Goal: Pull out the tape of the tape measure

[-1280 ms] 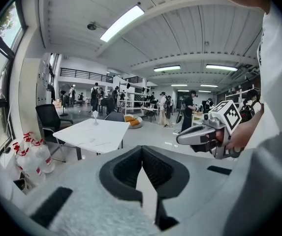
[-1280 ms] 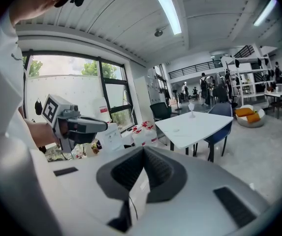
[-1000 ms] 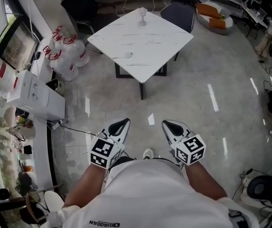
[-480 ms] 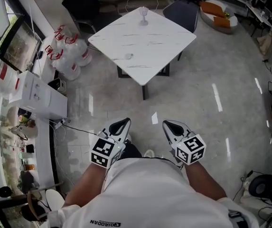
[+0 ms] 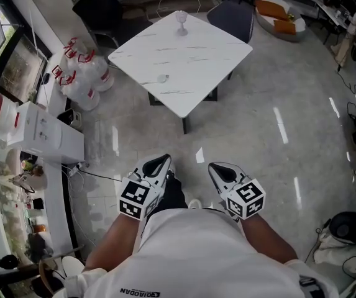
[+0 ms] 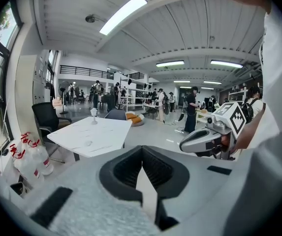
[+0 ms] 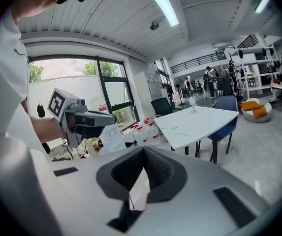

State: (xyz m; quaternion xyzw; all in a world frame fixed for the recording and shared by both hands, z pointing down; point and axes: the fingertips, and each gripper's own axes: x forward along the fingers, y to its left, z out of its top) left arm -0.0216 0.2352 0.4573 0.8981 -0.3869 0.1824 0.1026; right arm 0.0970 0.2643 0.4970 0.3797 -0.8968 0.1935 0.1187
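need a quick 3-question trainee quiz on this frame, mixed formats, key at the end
1. True or false: the left gripper is shut on an object.
2. What stands at the far corner of the white table? A) a glass B) a laptop C) a toolbox
3. Fill in: the left and the right gripper are both over the ____, short of the table.
Key: 1 false, its jaws are closed with nothing between them. 2 A. 3 floor.
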